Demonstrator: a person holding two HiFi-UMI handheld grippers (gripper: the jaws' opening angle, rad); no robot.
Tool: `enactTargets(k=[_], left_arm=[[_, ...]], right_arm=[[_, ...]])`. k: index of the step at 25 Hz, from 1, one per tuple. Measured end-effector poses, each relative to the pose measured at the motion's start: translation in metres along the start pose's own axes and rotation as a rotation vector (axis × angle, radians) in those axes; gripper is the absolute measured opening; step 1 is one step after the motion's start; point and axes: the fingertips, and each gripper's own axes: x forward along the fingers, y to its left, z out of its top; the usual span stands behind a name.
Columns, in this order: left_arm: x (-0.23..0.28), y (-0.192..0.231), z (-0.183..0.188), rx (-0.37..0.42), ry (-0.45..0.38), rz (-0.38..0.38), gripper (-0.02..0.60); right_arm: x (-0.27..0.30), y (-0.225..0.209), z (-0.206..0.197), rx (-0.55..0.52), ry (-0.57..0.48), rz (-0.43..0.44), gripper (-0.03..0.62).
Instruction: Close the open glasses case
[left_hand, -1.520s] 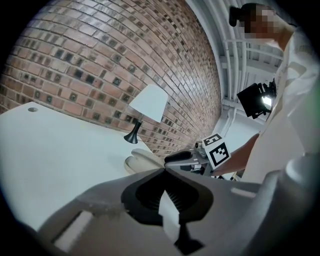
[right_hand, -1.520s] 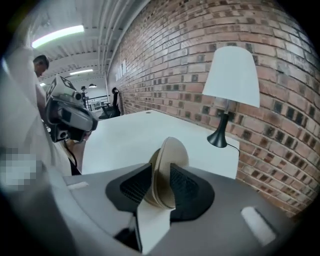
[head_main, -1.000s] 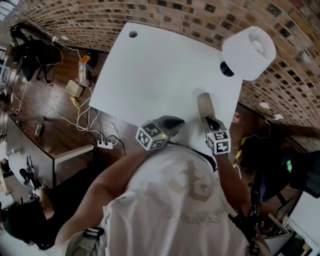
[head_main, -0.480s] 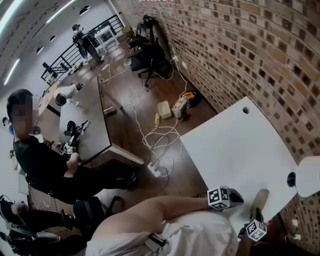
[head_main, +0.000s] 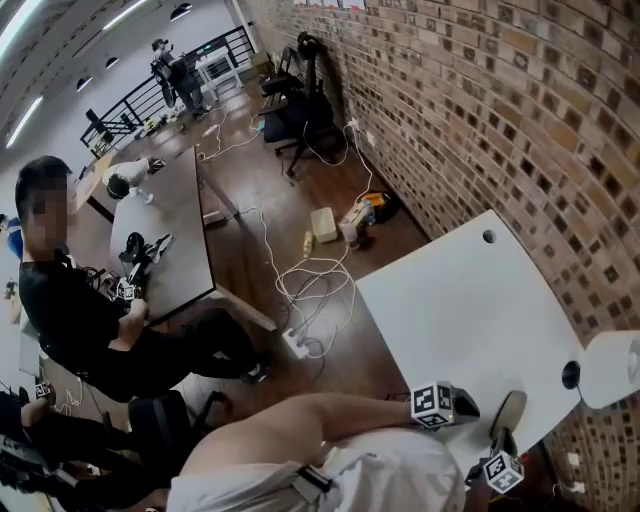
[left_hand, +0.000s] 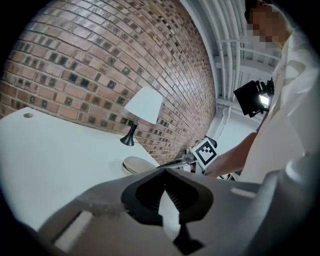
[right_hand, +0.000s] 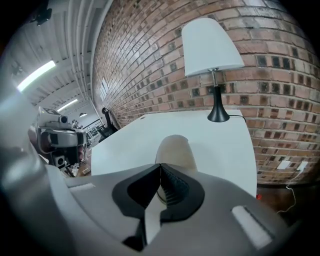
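On the table (head_main: 470, 300) lies a closed glasses case (right_hand: 174, 147); left gripper (left_hand: 164, 171), right gripper (right_hand: 160, 166) clenched.

There is one beige oval glasses case (right_hand: 175, 147), one black-stemmed lamp with a white shade (right_hand: 210, 47), and one white rectangular table (right_hand: 210, 145) with one round hole (left_hand: 28, 115).
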Motion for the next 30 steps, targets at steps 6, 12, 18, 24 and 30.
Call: enactTargets(k=[6,12,18,24,30], left_arm=[[0.003,-0.009,0.002,0.011,0.006,-0.028,0.005],[0.018,-0.026,0.002,0.025,0.007,-0.048,0.005],[0.034,-0.048,-0.003,0.018,-0.006,-0.018,0.005],[0.068,-0.099,-0.012,0.053,0.016,-0.033,0.005],[0.091,-0.154,-0.031,0.072,0.018,-0.041,0.005]], right_arm=[[-0.016,-0.002,0.008,0.028,-0.050,-0.017,0.009],[-0.046,0.008,0.018,0.018,-0.136,0.022,0.009],[-0.087,0.020,0.010,-0.007,-0.186,0.087,0.008],[-0.150,0.005,-0.030,-0.012,-0.205,0.121,0.009],[-0.198,-0.013,-0.071,0.005,-0.223,0.128,0.008]])
